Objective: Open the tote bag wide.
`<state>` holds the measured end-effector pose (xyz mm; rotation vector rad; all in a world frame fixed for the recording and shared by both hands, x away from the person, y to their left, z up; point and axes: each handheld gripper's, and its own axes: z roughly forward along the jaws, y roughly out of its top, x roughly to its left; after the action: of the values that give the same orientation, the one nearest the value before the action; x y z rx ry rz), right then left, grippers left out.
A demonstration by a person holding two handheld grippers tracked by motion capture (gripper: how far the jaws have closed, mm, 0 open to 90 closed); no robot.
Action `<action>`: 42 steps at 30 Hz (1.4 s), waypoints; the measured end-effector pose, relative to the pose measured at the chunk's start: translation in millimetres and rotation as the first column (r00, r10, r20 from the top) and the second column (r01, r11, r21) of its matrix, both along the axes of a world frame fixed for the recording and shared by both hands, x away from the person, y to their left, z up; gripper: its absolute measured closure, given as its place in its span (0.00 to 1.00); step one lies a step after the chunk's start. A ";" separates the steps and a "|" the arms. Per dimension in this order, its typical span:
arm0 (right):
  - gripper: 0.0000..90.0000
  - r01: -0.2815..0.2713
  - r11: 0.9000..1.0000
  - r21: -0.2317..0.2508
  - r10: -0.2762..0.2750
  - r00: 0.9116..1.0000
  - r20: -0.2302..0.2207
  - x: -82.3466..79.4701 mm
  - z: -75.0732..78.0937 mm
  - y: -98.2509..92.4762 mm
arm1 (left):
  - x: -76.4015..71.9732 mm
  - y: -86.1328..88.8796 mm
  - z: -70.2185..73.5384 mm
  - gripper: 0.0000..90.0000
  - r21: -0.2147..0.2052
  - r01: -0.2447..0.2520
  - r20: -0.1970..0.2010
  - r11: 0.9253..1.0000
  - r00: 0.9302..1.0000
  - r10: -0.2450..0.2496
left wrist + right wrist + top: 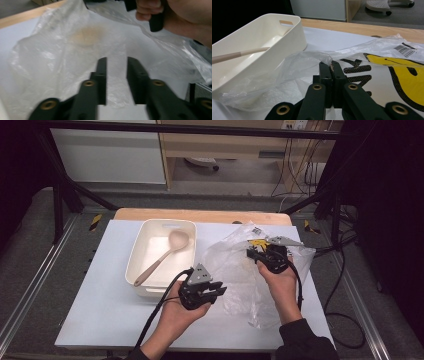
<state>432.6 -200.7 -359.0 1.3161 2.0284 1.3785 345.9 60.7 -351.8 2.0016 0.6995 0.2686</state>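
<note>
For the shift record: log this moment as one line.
left gripper: open, off bag | right gripper: shut on plastic bag | spoon: in white bin

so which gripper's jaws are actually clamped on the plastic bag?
The right gripper: jaws shut, pinching the plastic bag. The left gripper has a gap.

Desk [100, 310]: white surface, wooden edge at far side. Cream tray [145, 251] rests at centre-left. Crumpled clear plastic bag [235, 270] lies just right of it, on the desk.
</note>
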 end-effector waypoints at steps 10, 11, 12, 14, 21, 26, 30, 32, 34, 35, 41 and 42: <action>1.00 -0.022 1.000 0.005 0.022 1.000 -0.007 -2.0 0.0 5.1 | 5.7 23.6 13.9 0.18 0.000 -0.148 0.047 0.989 0.988 0.148; 1.00 -0.025 1.000 0.005 0.025 1.000 -0.009 -1.4 -0.7 5.3 | 6.2 26.3 15.5 0.17 -0.007 -0.156 0.047 0.988 0.987 0.156; 1.00 -0.027 1.000 0.004 0.027 1.000 -0.010 -1.1 -1.1 5.4 | 6.8 29.8 17.5 0.16 -0.012 -0.162 0.050 0.987 0.985 0.163; 1.00 -0.027 1.000 0.008 0.027 1.000 -0.015 -1.3 -1.3 5.8 | 8.3 36.7 21.5 0.15 -0.019 -0.173 0.057 0.985 0.983 0.174; 1.00 -0.031 0.999 0.020 0.032 0.999 -0.009 -4.1 0.9 5.8 | 14.3 58.9 37.6 0.10 -0.032 -0.203 0.083 0.979 0.975 0.205; 1.00 -0.034 0.999 0.015 0.035 0.999 -0.010 -4.5 -0.1 6.7 | 18.8 75.2 44.4 0.08 -0.023 -0.230 0.098 0.973 0.968 0.231; 1.00 -0.037 0.999 0.011 0.038 0.999 -0.014 -3.6 -2.6 7.0 | 22.2 87.1 47.1 0.08 -0.023 -0.252 0.091 0.968 0.963 0.253; 1.00 -0.036 0.999 0.010 0.036 0.999 -0.018 -3.6 -4.1 7.5 | 22.8 91.1 49.2 0.08 -0.018 -0.263 0.086 0.965 0.961 0.264; 1.00 -0.036 0.999 0.006 0.036 0.999 -0.017 -4.1 -4.8 7.8 | 22.3 95.1 52.2 0.08 -0.023 -0.268 0.092 0.963 0.959 0.269; 1.00 -0.034 0.999 0.007 0.034 0.999 -0.019 -4.9 -4.7 8.1 | 22.3 97.3 53.7 0.08 -0.023 -0.270 0.095 0.963 0.958 0.271; 1.00 -0.037 0.999 -0.002 0.037 0.999 -0.020 -6.3 -5.5 9.5 | 30.2 113.4 56.6 0.07 -0.004 -0.299 0.098 0.954 0.950 0.298; 1.00 -0.039 0.999 -0.005 0.038 0.999 -0.019 -5.9 -5.9 9.3 | 32.3 116.3 56.3 0.07 -0.002 -0.306 0.095 0.952 0.948 0.305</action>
<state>426.8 -191.3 -364.8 1.2989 2.0787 1.3813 378.2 177.0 -295.4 1.8739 0.9494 0.5497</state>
